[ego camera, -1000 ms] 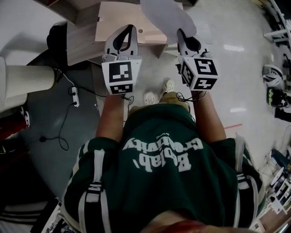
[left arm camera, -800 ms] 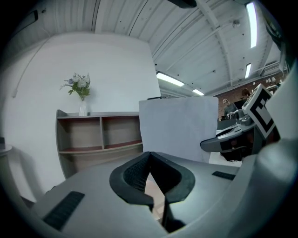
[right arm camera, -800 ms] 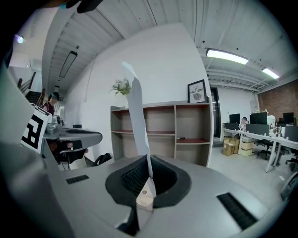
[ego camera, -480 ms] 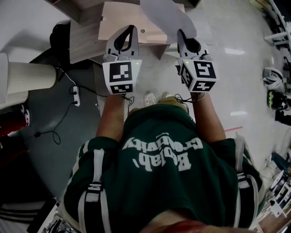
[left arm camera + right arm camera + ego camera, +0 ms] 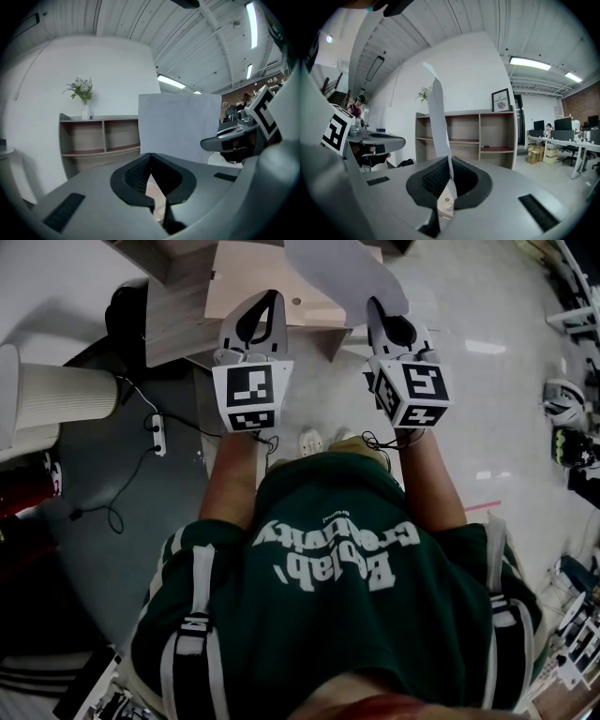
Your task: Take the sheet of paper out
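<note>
The thin white sheet of paper point(image 5: 438, 126) was gripped upright on the right by the closed right gripper point(image 5: 450, 160), near the pale wooden shelf point(image 5: 246, 296), and the left gripper point(image 5: 150, 154) was closed with nothing in it.

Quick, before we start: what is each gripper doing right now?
Left gripper: closed, nothing between its jaws.
Right gripper: closed on the sheet of paper.

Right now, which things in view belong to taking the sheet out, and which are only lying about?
Belong to the job: sheet of paper, right gripper shut on it.
Lying about: shelf unit, vase of flowers, framed picture, power strip.
</note>
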Tool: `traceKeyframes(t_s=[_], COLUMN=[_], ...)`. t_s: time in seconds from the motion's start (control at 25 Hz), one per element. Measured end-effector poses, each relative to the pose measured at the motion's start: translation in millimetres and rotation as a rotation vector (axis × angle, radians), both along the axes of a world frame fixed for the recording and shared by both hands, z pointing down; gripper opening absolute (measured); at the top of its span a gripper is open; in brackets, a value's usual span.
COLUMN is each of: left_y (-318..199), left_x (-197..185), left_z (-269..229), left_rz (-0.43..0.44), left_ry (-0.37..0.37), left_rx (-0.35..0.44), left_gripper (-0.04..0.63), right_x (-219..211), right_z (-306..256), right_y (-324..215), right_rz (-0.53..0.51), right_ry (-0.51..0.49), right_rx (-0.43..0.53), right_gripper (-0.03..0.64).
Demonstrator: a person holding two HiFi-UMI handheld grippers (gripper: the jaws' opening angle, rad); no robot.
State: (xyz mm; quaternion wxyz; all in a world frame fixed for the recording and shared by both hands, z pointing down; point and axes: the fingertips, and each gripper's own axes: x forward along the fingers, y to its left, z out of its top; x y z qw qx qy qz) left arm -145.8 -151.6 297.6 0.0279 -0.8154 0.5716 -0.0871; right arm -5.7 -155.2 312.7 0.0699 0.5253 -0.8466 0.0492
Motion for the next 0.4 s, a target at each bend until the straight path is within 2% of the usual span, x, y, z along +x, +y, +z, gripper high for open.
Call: traceKeyframes(t_s=[0.4], left_y=[10], left_x=[2], left_z=[-8], left_rz=[0.0], left_ry=[-0.004], left_rx=[-0.005], left_gripper=[0.018], right_x=[-2], right_z=[-8], right_y=[12], right_rz=[-0.016], right_ry=[-0.007], right_rx=[-0.005], right_gripper=[0.032])
